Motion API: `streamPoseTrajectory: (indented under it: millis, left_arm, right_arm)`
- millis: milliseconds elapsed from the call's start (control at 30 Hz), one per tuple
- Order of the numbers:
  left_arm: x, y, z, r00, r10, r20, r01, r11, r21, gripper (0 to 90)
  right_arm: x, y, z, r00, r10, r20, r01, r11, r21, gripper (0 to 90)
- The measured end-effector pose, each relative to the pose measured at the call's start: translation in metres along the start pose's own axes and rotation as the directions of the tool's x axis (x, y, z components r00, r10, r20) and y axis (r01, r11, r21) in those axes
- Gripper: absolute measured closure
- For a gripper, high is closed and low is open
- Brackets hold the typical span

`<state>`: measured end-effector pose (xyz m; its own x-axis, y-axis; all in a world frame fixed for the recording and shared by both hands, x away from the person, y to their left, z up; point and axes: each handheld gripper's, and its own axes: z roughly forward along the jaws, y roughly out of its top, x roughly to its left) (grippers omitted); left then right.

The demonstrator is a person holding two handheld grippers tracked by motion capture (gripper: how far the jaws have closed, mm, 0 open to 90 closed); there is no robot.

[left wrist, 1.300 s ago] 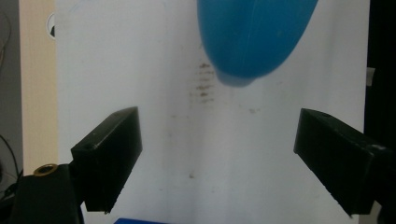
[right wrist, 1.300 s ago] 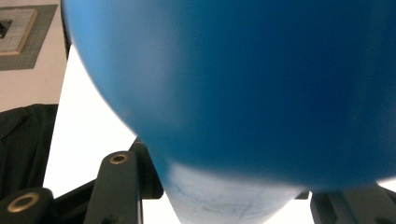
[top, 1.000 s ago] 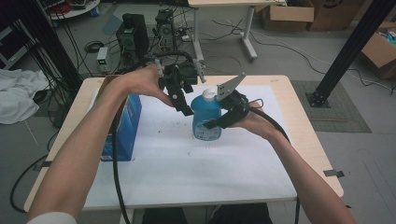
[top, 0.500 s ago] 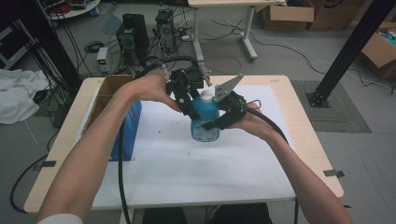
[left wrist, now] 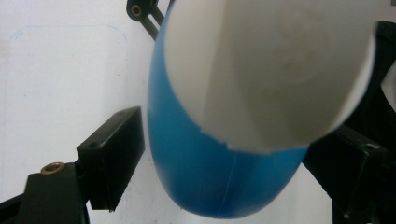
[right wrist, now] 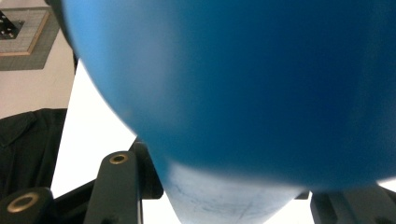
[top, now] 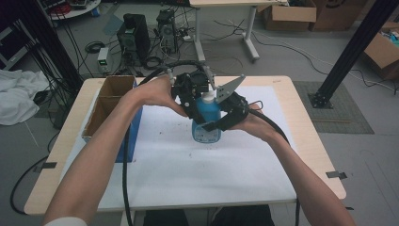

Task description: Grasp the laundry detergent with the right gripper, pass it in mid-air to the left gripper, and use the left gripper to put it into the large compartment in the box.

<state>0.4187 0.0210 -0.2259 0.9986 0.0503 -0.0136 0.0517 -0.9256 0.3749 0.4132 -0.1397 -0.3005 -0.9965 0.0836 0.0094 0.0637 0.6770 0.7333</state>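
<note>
A blue bottle [top: 206, 123] with a white cap [left wrist: 273, 70] stands upright near the middle of the white table mat [top: 188, 174], clamped low on its body by the right gripper [top: 225, 120]. The left gripper [top: 194, 96] straddles the cap, its jaws wide and just now closing in, a gap showing beside the left-hand jaw (the other side is too blurred to judge). A cardboard box [top: 107, 106] sits by the table's left edge; bare mat lies in front.

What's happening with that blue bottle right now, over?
Right gripper clamped on the blue bottle, upright on the table. Left gripper closing around its white cap, not yet gripping. Nothing in the way.
</note>
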Motion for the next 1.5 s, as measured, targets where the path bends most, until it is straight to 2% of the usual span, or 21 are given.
streamPoseTrajectory:
  millis: [267,433,700,1033,1067,1300,1500]
  left_arm:
    - [-0.002,0.003,0.003,0.9997,0.025,-0.009,-0.025,0.9997,0.004,19.5]
    - [-0.004,0.001,0.007,0.9999,0.015,-0.004,-0.015,0.9999,0.0,21.0]
    - [-0.004,0.002,0.009,0.9994,0.033,-0.008,-0.033,0.9994,0.006,23.9]
    - [-0.004,0.002,0.012,0.9993,0.034,-0.012,-0.034,0.9994,0.004,26.4]
    - [-0.005,0.002,0.013,0.9997,0.022,-0.01,-0.022,0.9998,-0.001,26.7]
    - [-0.004,0.003,0.015,0.999,0.043,-0.012,-0.043,0.999,0.016,28.9]
    - [-0.004,0.004,0.015,0.9989,0.044,-0.017,-0.044,0.999,0.012,30.6]
  right_arm:
    - [0.0,0.0,0.002,1.0,0.004,-0.002,-0.004,1.0,-0.001,46.3]
    - [0.0,0.0,0.002,1.0,0.007,-0.003,-0.007,1.0,-0.001,46.3]
    - [0.0,-0.002,0.003,0.9999,0.012,-0.003,-0.012,1.0,-0.001,46.4]
    - [0.0,-0.004,0.004,0.9998,0.017,-0.006,-0.017,1.0,0.002,46.3]
    - [0.0,-0.004,0.004,0.9999,0.016,-0.005,-0.016,1.0,0.002,46.3]
    - [0.0,-0.003,0.004,0.9999,0.011,-0.007,-0.011,1.0,-0.001,46.4]
    - [0.0,-0.004,0.003,0.9999,0.01,-0.005,-0.01,1.0,-0.003,46.3]
